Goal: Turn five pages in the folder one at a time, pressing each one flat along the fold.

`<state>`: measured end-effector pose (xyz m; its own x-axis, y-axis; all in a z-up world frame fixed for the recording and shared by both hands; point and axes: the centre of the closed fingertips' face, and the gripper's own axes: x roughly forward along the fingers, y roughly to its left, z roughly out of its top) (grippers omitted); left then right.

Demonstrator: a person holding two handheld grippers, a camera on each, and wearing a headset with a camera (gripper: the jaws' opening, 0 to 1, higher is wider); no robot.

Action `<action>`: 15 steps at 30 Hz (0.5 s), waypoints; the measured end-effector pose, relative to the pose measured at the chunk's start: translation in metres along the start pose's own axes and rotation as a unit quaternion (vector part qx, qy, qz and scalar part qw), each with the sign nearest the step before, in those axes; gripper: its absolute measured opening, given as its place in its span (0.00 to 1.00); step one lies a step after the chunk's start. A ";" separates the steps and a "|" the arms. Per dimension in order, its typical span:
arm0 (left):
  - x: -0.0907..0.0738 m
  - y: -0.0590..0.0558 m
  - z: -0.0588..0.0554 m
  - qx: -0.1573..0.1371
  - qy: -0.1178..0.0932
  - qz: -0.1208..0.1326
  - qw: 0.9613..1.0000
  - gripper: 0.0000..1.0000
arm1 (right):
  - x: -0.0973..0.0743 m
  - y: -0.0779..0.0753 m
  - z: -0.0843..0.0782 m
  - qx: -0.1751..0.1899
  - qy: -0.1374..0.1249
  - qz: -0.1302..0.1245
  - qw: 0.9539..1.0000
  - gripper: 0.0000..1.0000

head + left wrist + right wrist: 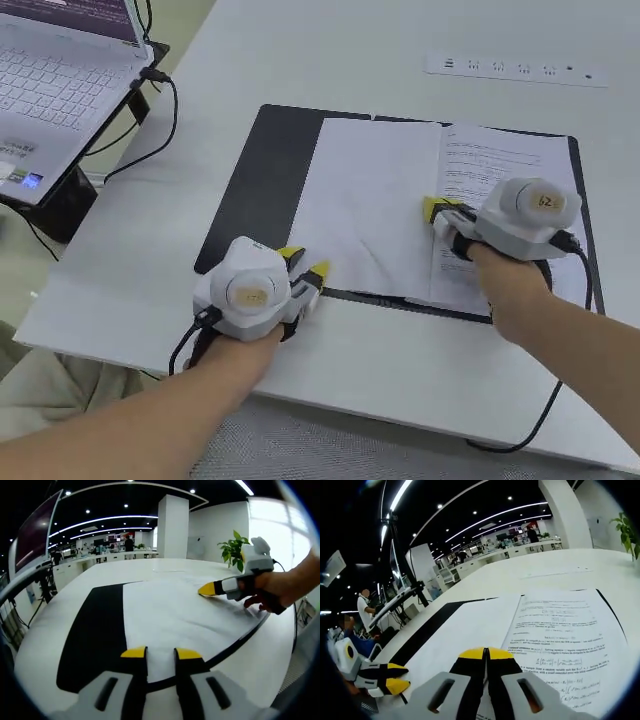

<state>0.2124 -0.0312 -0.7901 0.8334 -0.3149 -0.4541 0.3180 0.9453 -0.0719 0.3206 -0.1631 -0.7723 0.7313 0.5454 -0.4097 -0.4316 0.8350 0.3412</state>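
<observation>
Open folder [262,170]: fold [441,160] runs straight ahead of right gripper [432,210] jaws, clenched, empty, tips at it; left gripper [305,263] jaws slightly parted, empty, farther off.

Open-plan office with a dark ceiling [470,500], strip lights [490,517], a white pillar [172,527], a potted plant [232,547] and long white tables [560,565].

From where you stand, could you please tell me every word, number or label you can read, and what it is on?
"62", as best I can tell: round sticker on the right tongs.
Other sticker, on the left tongs: too blurred.
Printed page: lines too small.
Laptop keys and stickers: too small.
Power strip marks: too small.
</observation>
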 end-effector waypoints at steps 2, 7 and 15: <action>0.000 0.000 0.000 0.001 -0.001 0.000 1.000 0.20 | 0.002 0.001 0.003 -0.002 -0.002 0.001 1.000 0.00; 0.000 -0.001 0.000 0.002 -0.002 0.000 1.000 0.20 | 0.009 0.002 0.009 -0.011 -0.003 0.000 1.000 0.00; 0.000 -0.001 -0.001 0.001 -0.004 0.001 1.000 0.20 | 0.019 -0.003 0.017 -0.012 -0.008 -0.004 1.000 0.00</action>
<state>0.2112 -0.0323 -0.7905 0.8379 -0.3135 -0.4468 0.3166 0.9460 -0.0698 0.3444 -0.1565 -0.7664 0.7426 0.5378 -0.3992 -0.4379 0.8409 0.3181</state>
